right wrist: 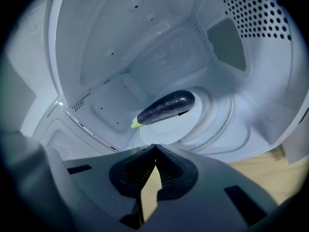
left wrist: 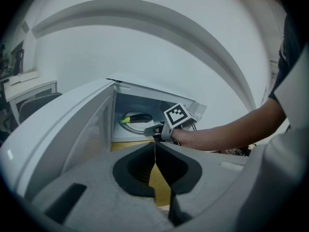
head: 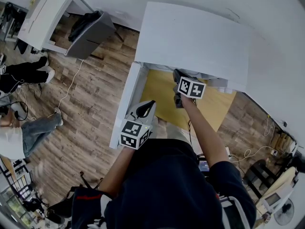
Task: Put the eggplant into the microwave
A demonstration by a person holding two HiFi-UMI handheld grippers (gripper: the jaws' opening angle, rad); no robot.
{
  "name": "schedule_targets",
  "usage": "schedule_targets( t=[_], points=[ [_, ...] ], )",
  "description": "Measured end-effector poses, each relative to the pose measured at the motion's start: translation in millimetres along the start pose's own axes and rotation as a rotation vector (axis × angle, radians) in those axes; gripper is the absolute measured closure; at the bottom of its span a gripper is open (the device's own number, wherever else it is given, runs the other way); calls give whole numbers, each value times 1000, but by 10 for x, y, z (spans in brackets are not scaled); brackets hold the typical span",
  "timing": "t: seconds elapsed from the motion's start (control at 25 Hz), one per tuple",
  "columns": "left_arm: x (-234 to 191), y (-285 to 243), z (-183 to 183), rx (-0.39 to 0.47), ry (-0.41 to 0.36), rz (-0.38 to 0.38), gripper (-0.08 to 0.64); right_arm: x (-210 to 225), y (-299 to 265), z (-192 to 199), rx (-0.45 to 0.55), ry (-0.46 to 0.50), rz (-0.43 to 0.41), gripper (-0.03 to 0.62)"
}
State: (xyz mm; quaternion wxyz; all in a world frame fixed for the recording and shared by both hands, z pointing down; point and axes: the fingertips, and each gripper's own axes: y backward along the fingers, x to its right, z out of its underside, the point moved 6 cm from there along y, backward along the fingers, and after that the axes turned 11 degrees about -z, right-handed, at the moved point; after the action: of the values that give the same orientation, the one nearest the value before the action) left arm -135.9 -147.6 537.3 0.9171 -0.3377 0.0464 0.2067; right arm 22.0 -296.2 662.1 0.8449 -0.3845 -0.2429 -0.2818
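Observation:
A dark purple eggplant (right wrist: pixel 166 108) with a pale green stem lies on the round turntable (right wrist: pixel 212 122) inside the open white microwave (head: pixel 190 42). My right gripper (right wrist: pixel 154 146) is shut and holds nothing, just in front of the eggplant at the cavity mouth. From above, the right gripper (head: pixel 177 74) reaches under the microwave's top. My left gripper (left wrist: pixel 155 144) is shut and empty too, held back near the open door (left wrist: pixel 63 124). In the left gripper view the eggplant (left wrist: pixel 137 118) shows inside, with the right gripper (left wrist: pixel 153 129) beside it.
The microwave stands on a yellow wooden tabletop (head: pixel 162 97), its door (head: pixel 126 109) swung out to the left. On the wooden floor to the left are a white desk (head: pixel 43 18), a grey chair (head: pixel 88 32), a seated person's legs (head: pixel 24 75) and a cable (head: pixel 66 92).

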Motion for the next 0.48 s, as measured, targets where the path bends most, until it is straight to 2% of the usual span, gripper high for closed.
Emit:
schedule_targets(
  t=[0.28, 0.48],
  points=[
    [8, 13, -20, 14, -5, 6, 543, -34, 80, 35, 0, -1, -14, 580],
    [31, 82, -70, 37, -17, 6, 543, -125, 221, 102, -18, 43, -36, 580]
  ],
)
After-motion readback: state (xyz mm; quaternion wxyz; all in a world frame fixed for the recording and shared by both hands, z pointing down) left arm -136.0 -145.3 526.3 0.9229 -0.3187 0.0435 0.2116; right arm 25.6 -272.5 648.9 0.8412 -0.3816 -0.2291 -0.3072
